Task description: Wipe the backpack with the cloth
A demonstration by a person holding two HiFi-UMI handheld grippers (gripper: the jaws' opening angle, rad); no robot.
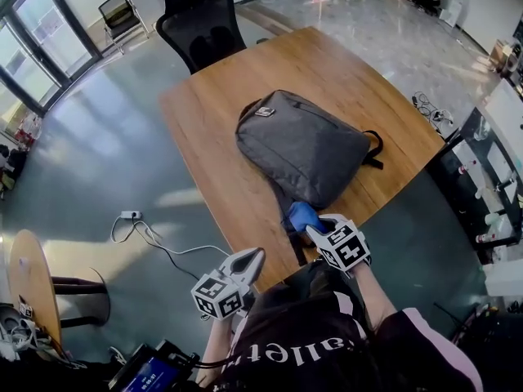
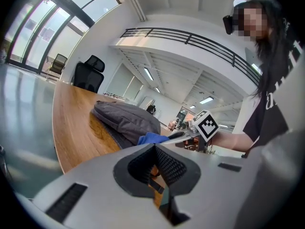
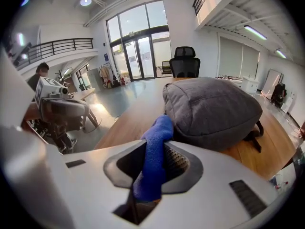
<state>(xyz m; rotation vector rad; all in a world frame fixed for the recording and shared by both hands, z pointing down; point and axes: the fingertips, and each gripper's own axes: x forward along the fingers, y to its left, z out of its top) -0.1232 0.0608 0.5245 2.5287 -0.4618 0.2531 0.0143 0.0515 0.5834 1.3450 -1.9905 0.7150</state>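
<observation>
Right gripper (image 3: pixel 155 144) pinching cloth (image 1: pixel 301 215) at bottom end of backpack (image 1: pixel 302 145), left gripper (image 2: pixel 155 146) closed, empty, short of it; unheld backpack liable to slide on desk (image 1: pixel 212 121) under wiping.

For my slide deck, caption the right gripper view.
Right gripper clamps a blue cloth close to the grey backpack lying on the wooden table.

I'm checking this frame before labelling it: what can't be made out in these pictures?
Head view: the badge on the backpack is too small to read.
Head view: the tongs of the right gripper cover part of the cloth.
Right gripper view: the cloth overlaps the backpack, so contact can't be told.
Left gripper view: the body of the left gripper hides the near end of the table.
</observation>
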